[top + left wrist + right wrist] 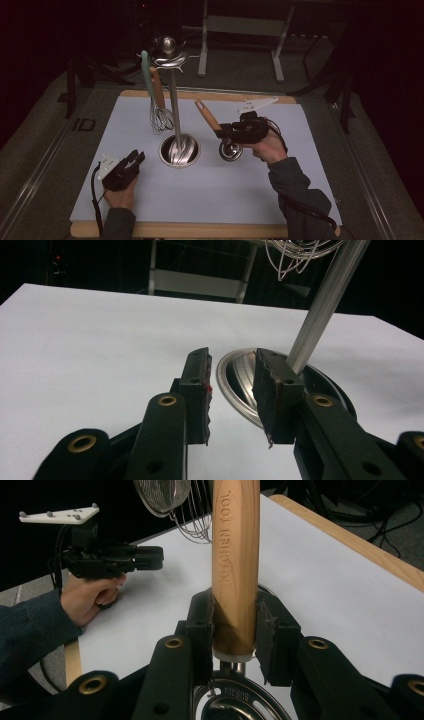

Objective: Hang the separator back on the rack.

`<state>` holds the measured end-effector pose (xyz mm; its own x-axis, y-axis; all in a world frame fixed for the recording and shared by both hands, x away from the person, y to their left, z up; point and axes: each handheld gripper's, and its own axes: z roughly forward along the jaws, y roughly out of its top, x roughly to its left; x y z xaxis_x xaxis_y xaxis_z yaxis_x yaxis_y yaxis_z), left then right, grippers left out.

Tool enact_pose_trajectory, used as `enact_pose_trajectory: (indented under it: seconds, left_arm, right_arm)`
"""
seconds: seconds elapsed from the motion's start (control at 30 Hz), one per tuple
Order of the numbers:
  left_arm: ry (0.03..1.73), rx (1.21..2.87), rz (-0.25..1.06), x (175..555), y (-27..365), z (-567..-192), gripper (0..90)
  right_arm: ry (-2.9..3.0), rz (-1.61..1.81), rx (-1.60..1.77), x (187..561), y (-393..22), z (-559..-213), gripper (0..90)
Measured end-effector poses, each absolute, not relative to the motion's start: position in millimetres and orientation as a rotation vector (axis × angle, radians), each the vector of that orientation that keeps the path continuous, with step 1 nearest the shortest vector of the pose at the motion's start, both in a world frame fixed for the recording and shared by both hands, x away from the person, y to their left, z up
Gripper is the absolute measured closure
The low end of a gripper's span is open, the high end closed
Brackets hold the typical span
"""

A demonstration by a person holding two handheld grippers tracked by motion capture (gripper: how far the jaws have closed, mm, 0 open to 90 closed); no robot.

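Held item: a steel ladle with a pale wooden handle (pixel 235 565), the words KITCHEN TOOL pressed into the wood; its round steel bowl (pixel 231 149) sits low, just above or on the desk.
Location: right of the polished steel utensil stand (pixel 175 100), near its round base (pixel 179 150), over the white desk (pixel 210 195).
Right tool (pixel 235 630): clenched on the lower end of the wooden handle, a pad on each side, just above the steel ferrule.
Left tool (pixel 232 390): released, jaws apart with nothing between them, resting low at the near left of the desk, pointing at the stand's base.
Hanging items: a wire whisk with a brown wooden handle (pixel 160 107) and a mint-green handled utensil (pixel 146 72) hang from the stand's top hooks.
Risk one: the grip is near the bowl end, so the long handle may pivot between the pads when lifted.
Risk two: the raised handle could knock the whisk or tip the slim stand if swung towards the hooks.
Risk three: smooth wood may slip if the clench loosens.
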<state>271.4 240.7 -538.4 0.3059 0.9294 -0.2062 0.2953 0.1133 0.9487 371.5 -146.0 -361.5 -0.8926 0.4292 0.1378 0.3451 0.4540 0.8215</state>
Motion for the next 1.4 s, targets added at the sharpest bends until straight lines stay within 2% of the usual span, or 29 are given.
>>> enact_pose_trajectory:
  seconds: [1.4]
  left_arm:
    - [1.213,1.422,0.693,271.5,241.0,-538.3,68.0]
  right_arm:
    - [2.449,1.680,0.526,362.1,-142.0,-323.4,70.6]
